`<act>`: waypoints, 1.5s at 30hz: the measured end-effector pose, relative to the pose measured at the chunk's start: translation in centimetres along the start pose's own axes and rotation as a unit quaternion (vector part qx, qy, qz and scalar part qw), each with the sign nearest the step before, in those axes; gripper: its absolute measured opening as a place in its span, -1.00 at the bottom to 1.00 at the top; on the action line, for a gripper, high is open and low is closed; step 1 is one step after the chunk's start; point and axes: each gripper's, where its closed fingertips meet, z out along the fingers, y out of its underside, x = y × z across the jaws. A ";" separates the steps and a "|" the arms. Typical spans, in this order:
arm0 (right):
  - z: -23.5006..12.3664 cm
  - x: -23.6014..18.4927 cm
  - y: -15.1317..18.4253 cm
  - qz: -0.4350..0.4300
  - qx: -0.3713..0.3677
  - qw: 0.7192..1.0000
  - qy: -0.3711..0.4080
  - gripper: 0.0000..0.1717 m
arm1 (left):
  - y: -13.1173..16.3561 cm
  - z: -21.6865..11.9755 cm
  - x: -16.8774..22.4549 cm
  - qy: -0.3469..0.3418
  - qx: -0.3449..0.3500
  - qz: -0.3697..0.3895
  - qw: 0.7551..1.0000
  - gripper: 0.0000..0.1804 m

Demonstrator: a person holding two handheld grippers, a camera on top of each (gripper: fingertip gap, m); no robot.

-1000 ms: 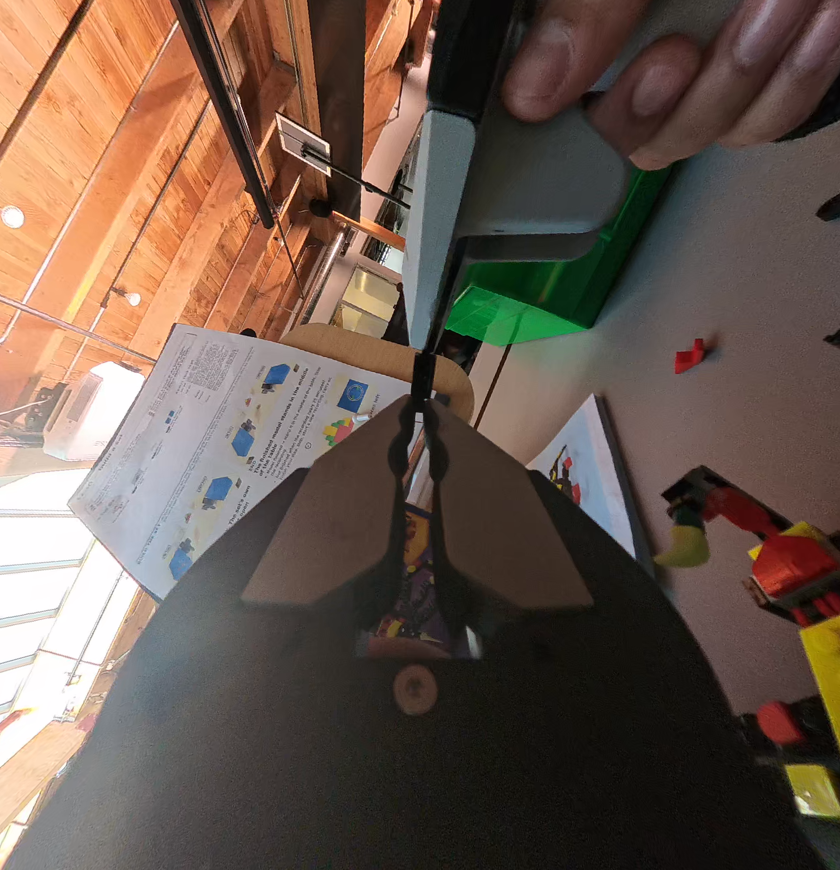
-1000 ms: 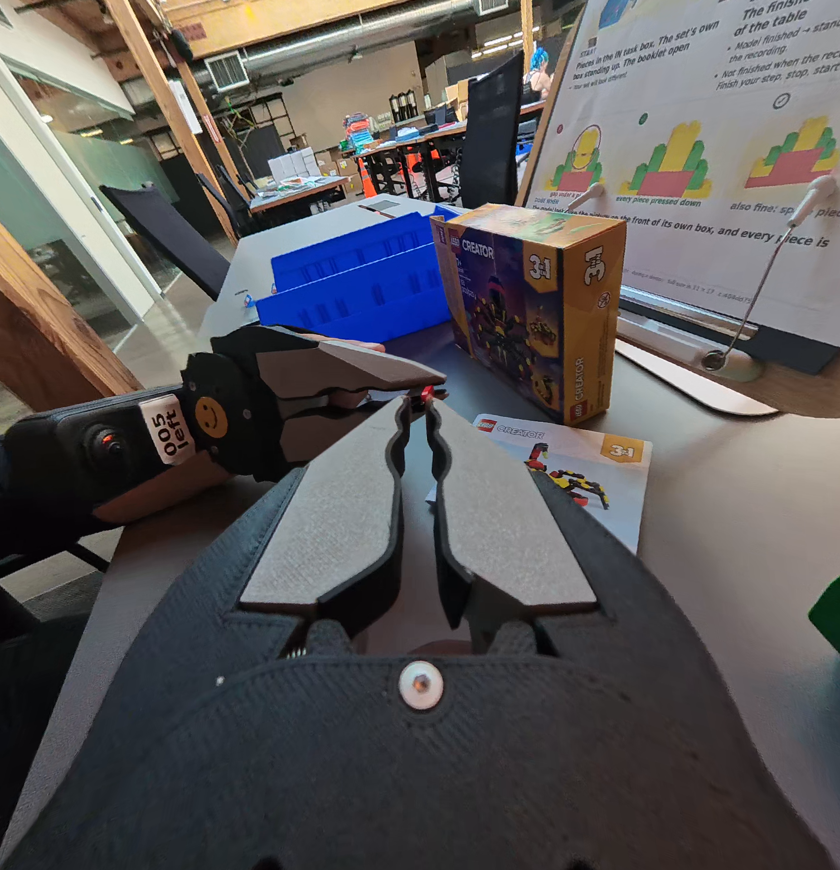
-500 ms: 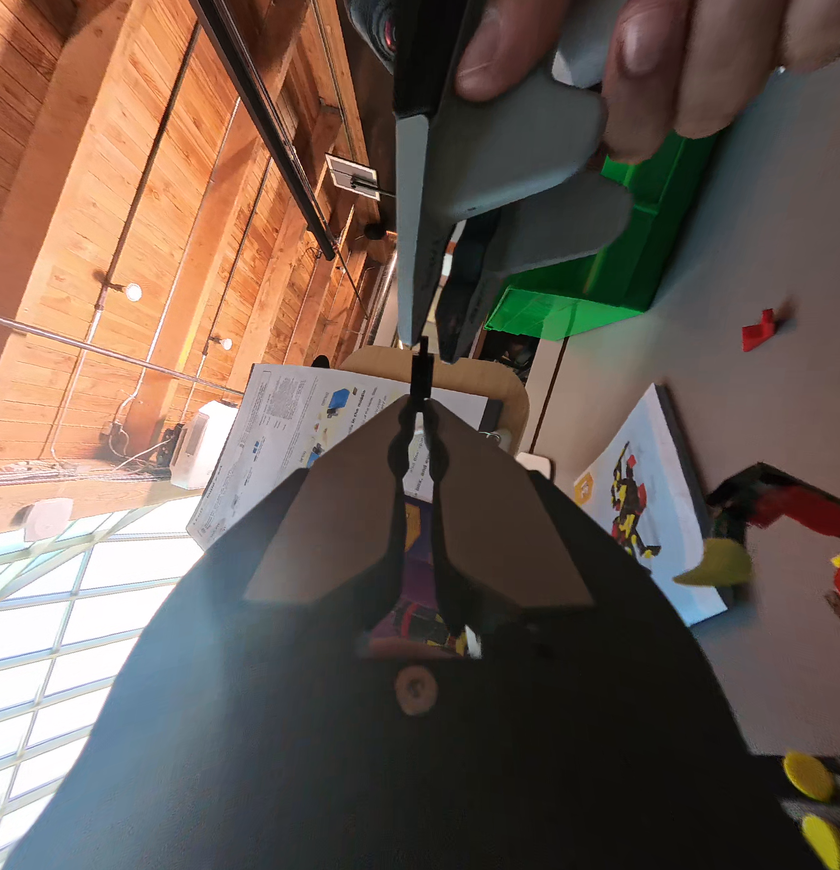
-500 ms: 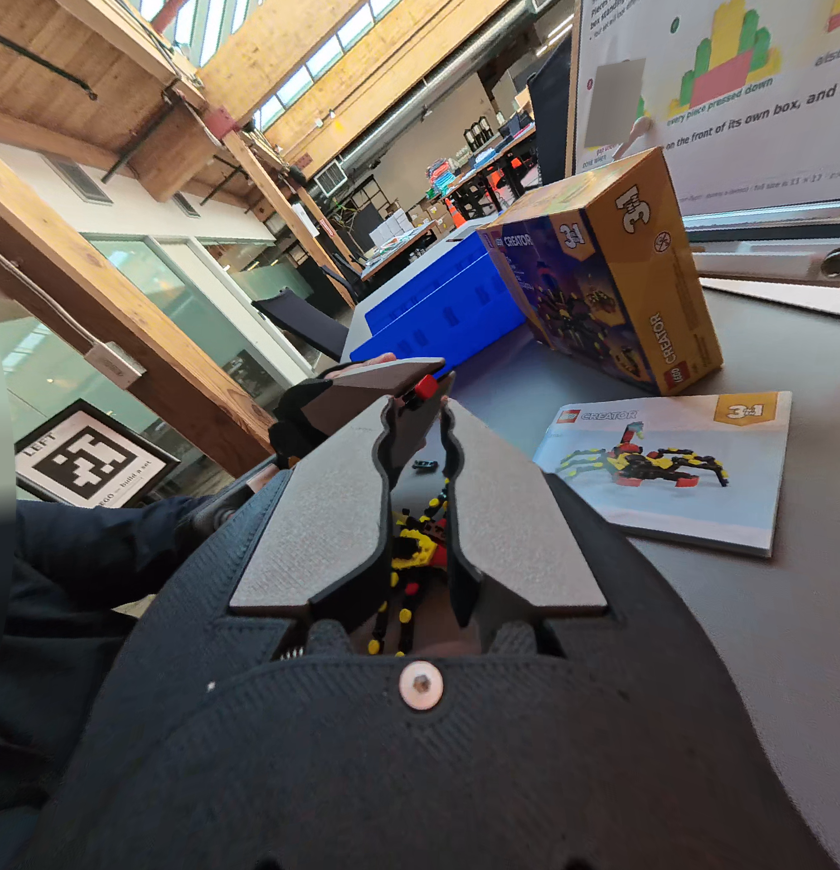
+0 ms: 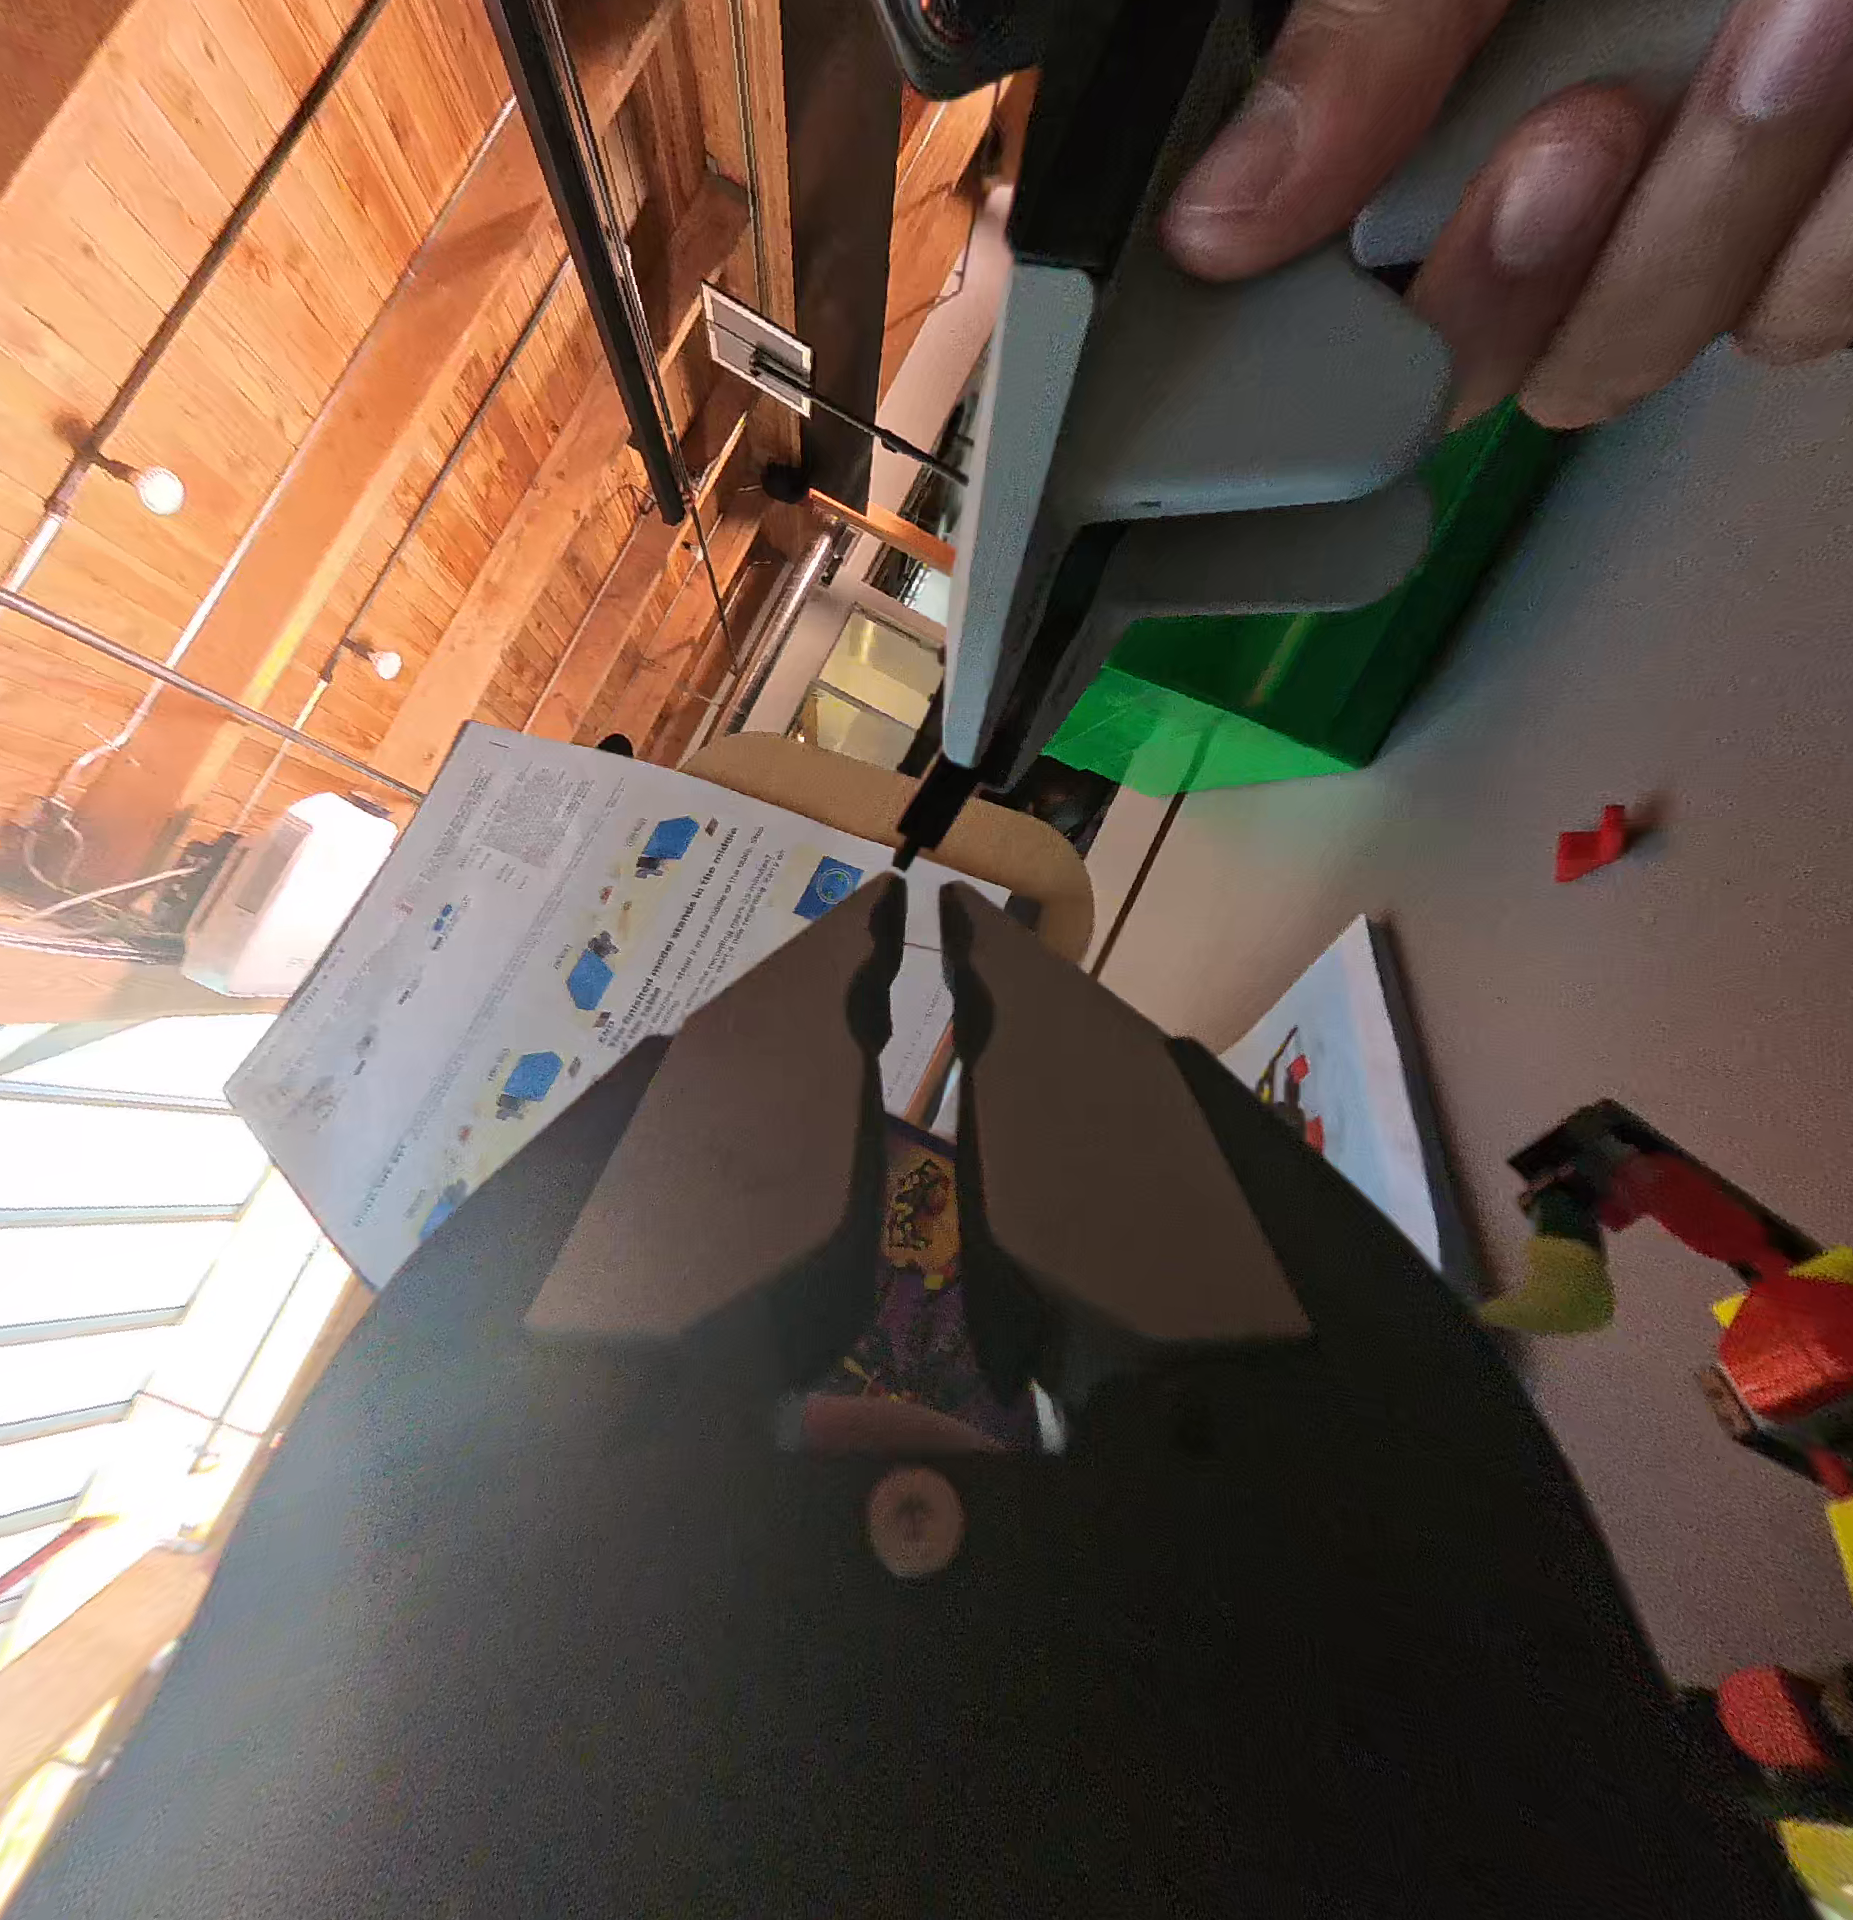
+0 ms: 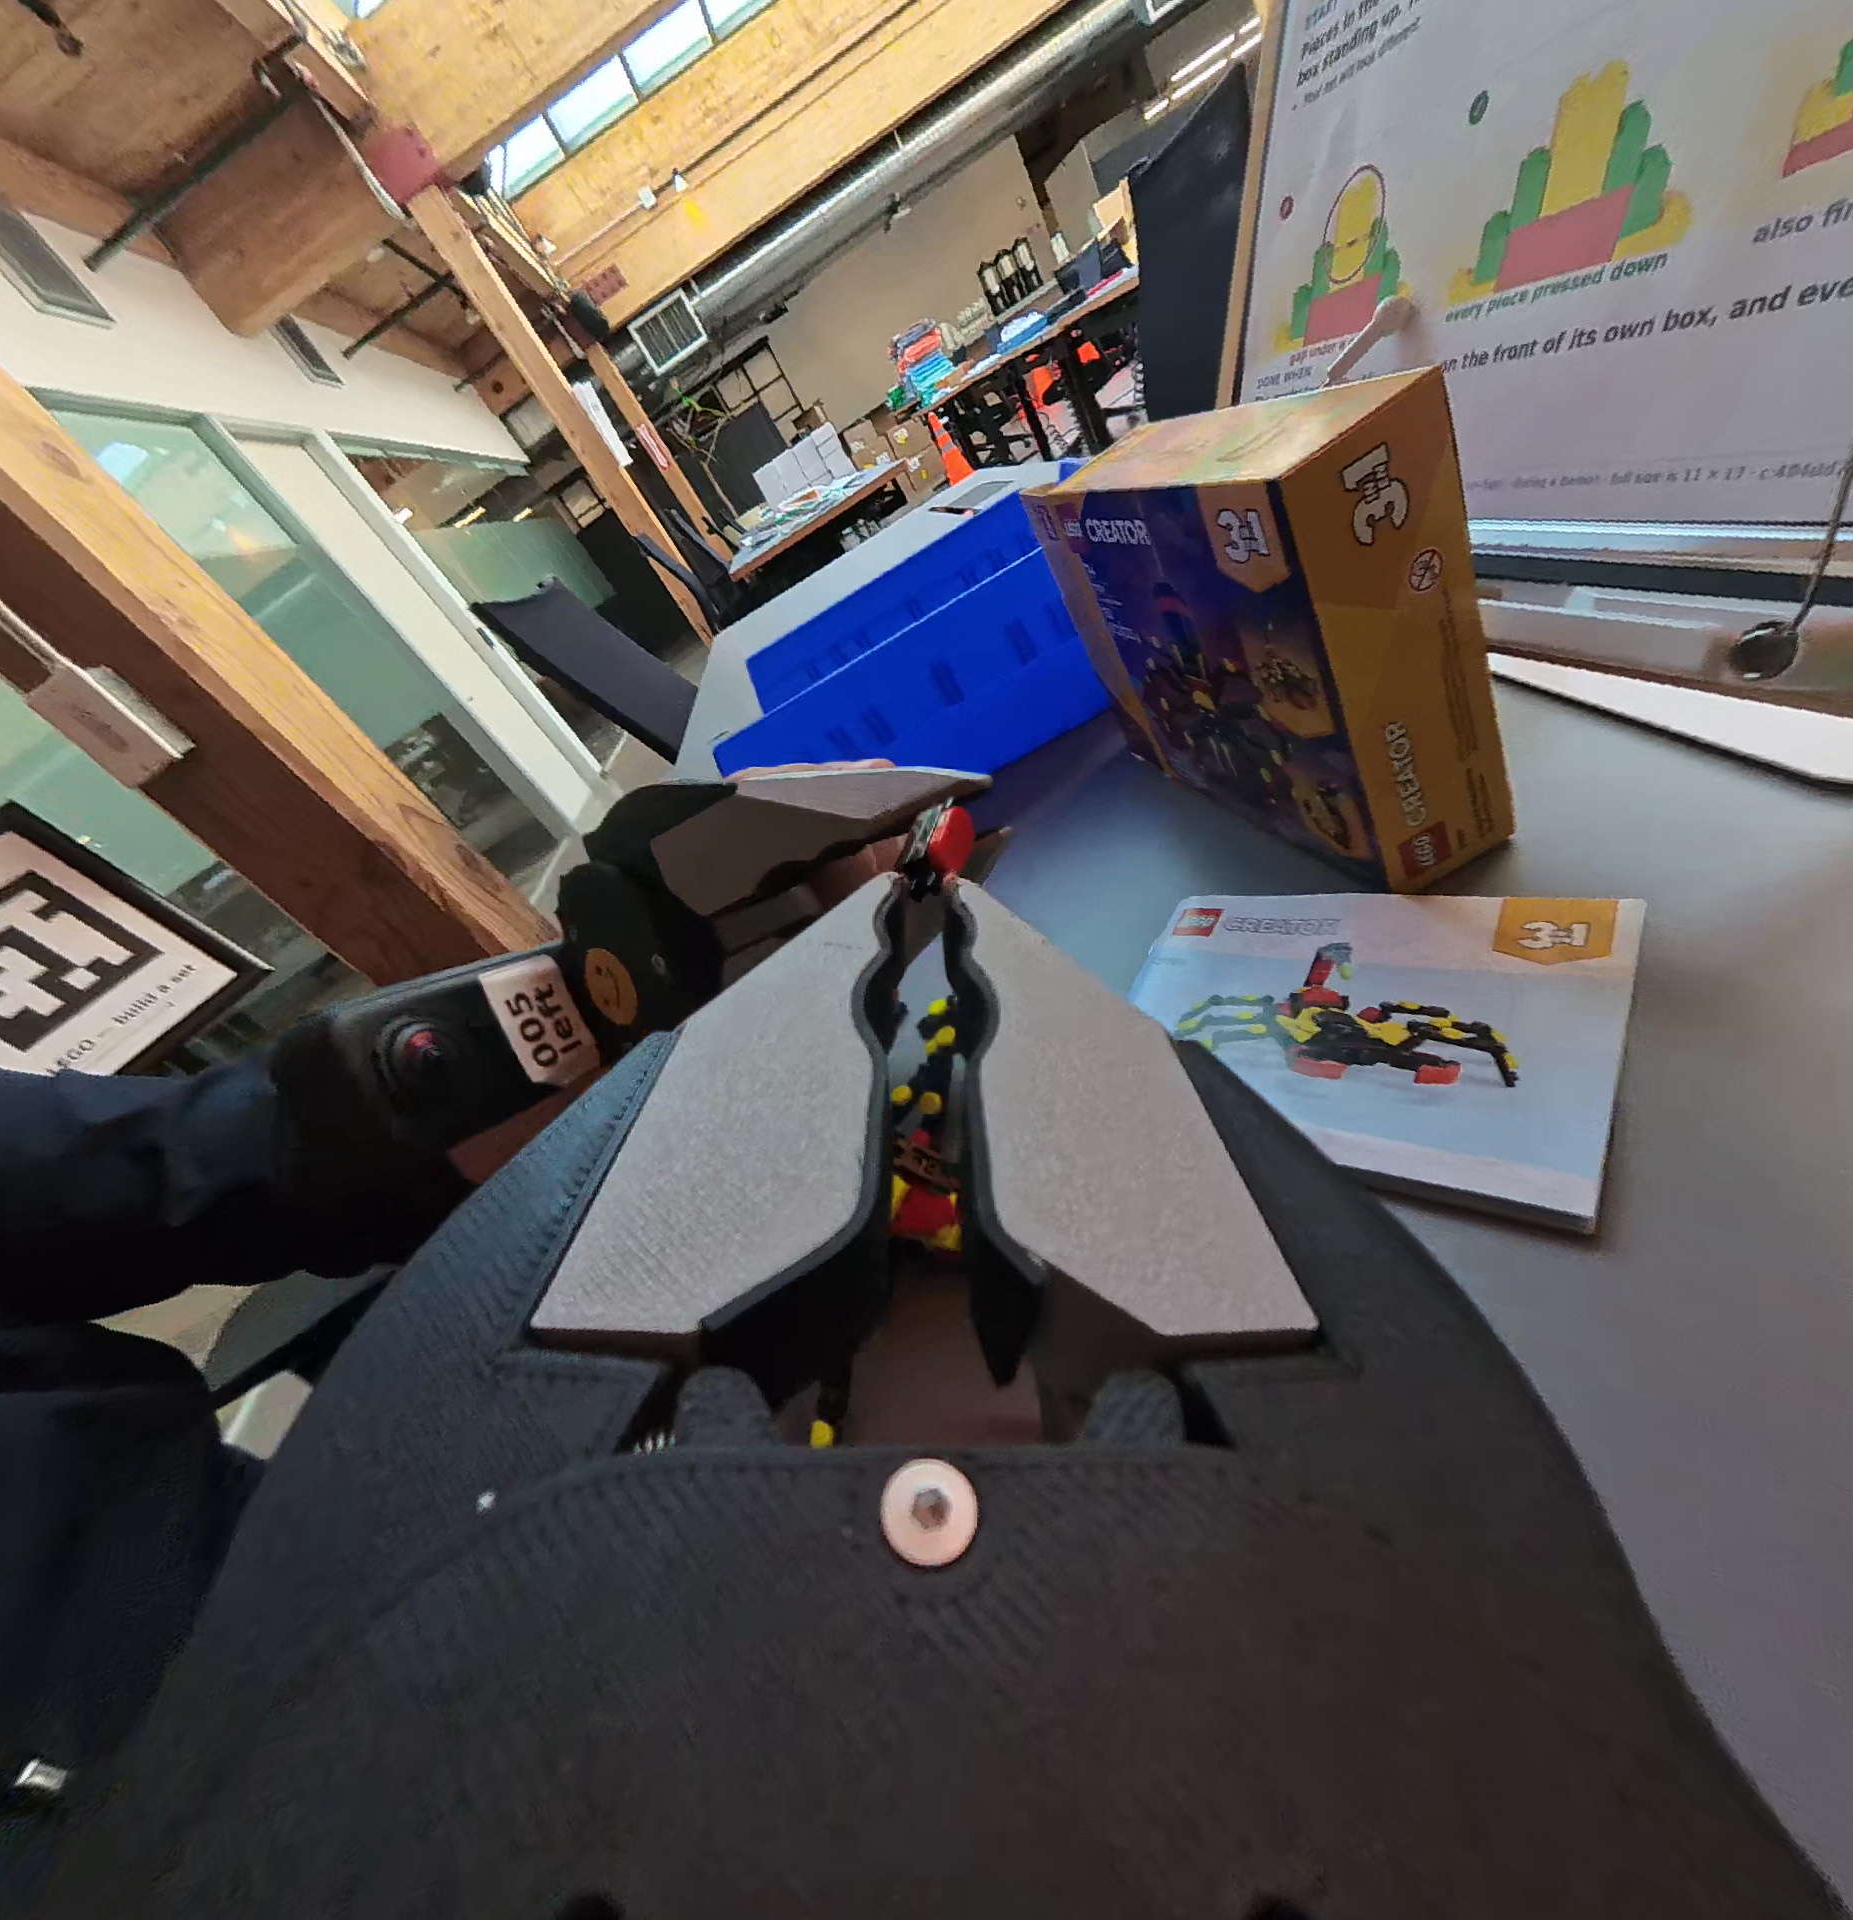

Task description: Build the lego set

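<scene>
Over the grey table point(image 6: 1732, 1351), between the two tools, the small black piece point(image 5: 932, 810) has changed owners. A second ago the left gripper point(image 5: 920, 883) had its tips pinched together on it. Now a thin slit of daylight shows between those tips, and the piece's lower end sits just past the left-hand tip rather than in the slit. The right gripper point(image 6: 930, 885) had wider jaws half a second back and is now clamped on the piece, which sticks out of its tips toward the left one.

From the right wrist view there's a red round bit point(image 6: 948, 831) sitting between the left gripper's fingers, but I can't tell if they press on it.

The yellow box point(image 6: 1286, 623), the booklet point(image 6: 1400, 1039) and the blue bin point(image 6: 901, 665) lie beyond, and the green bin point(image 5: 1265, 707) is behind the right tool. The half-built model point(image 5: 1784, 1351) has come back into the left view.
</scene>
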 end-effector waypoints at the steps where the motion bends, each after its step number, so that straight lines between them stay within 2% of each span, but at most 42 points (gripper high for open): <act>1: 0.0 0.1 0.0 -0.012 -0.001 1.000 0.009 -0.97 | 0.0 0.0 0.0 0.003 0.002 -0.011 1.000 -0.97; 6: -0.1 0.3 -0.2 -0.072 -0.009 0.996 0.050 -0.97 | -0.2 -0.1 0.6 0.017 0.006 -0.029 0.999 -0.80; 11: -0.1 0.1 -0.2 -0.169 -0.028 0.981 0.089 -0.97 | -0.6 -0.2 0.5 0.044 0.021 -0.122 0.991 -0.72; 14: 0.1 0.1 0.3 -0.225 -0.052 0.967 0.111 -0.96 | -0.8 -0.4 -0.1 0.046 0.032 -0.162 0.985 -0.72; 22: 0.2 -0.4 0.8 -0.288 -0.070 0.949 0.110 -0.96 | -1.3 -0.7 0.5 0.100 0.049 -0.223 0.968 -0.85; 30: 0.0 -1.1 1.0 -0.321 -0.075 0.939 0.098 -0.95 | -1.6 -1.3 0.4 0.110 0.065 -0.167 0.978 -0.92; 35: -0.2 -1.2 1.1 -0.272 -0.073 0.957 0.069 -0.94 | -1.4 -1.2 0.8 0.092 0.054 -0.094 0.990 -0.96; 41: -0.3 -1.2 1.5 -0.211 -0.080 0.973 0.040 -0.95 | -1.4 -1.2 0.7 0.084 0.051 -0.071 0.993 -0.96; 45: -0.2 -0.6 2.0 -0.189 -0.094 0.977 0.044 -0.87 | -1.3 -1.2 0.9 0.082 0.045 -0.041 0.995 -0.97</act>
